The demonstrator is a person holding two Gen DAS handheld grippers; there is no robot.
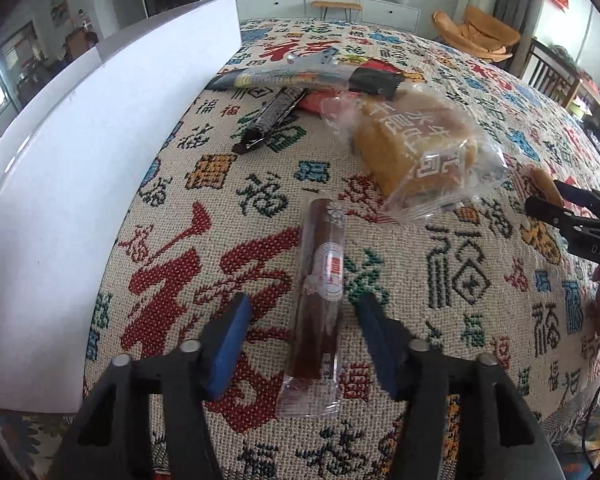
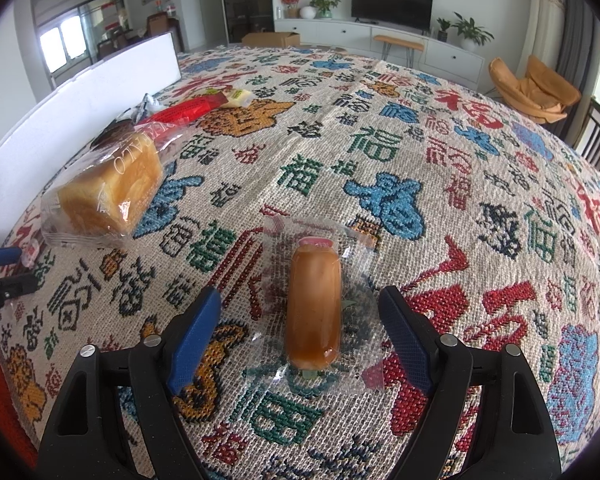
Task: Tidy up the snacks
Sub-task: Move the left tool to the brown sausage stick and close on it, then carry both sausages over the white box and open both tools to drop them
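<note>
Snacks lie spread on the patterned worktop (image 2: 440,184), a dark red stick (image 1: 320,280) lengthwise between the left gripper (image 1: 300,340)'s parted fingers and an orange sausage (image 2: 314,308) between the right gripper (image 2: 300,336)'s wide-apart fingers, neither pressed, each probably lined up for picking.

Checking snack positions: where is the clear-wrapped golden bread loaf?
Left wrist view: upper right on the patterned cloth, the clear-wrapped golden bread loaf lies beyond the brown stick snack.

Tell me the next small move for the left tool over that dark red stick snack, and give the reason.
Probably close the left tool on the dark red stick snack. The wrapped stick lies flat on the patterned cloth, lengthwise between the two blue pads, which stand clear of it on either side, so nothing is gripped yet.
</note>
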